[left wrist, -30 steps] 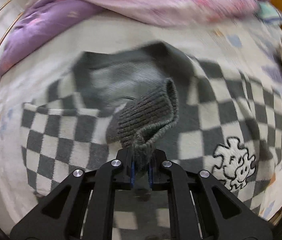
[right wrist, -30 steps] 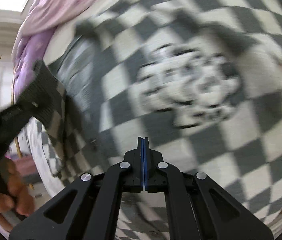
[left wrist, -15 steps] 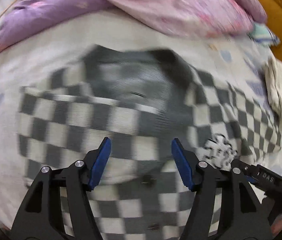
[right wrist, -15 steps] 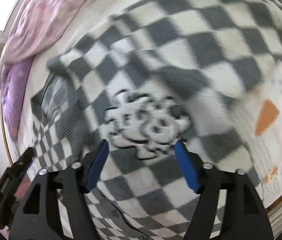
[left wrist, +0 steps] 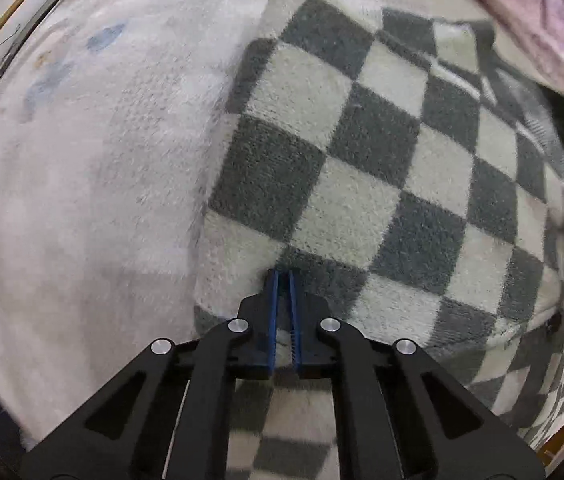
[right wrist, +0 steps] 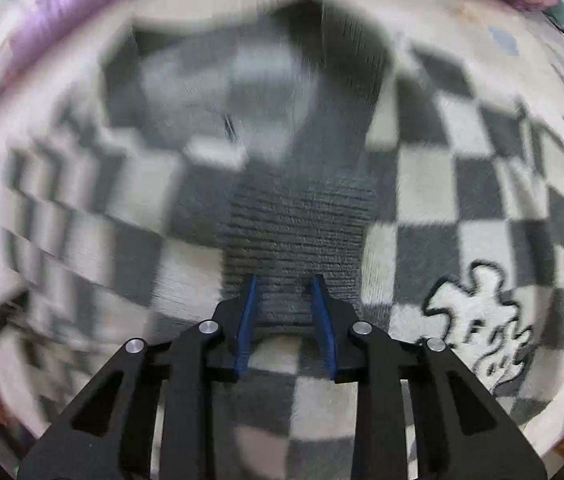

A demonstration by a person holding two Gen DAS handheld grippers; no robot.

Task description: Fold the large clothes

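Fleece is yielding softly as we are working the checkered sweater [left wrist: 362, 184] spread on the white blanket [left wrist: 82, 180]: our left gripper [left wrist: 283, 276] has just been closing, pinching its near-left edge, while our right gripper [right wrist: 284, 280], narrowing but still parted, is straddling the ribbed cuff [right wrist: 298, 240], a firm hold.

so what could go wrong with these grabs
The left tongs have just closed near the sweater edge and may pinch only fuzz or also catch the blanket beneath. The right tongs are closing around the ribbed cuff, blurred; a shallow bite could slip when lifted.
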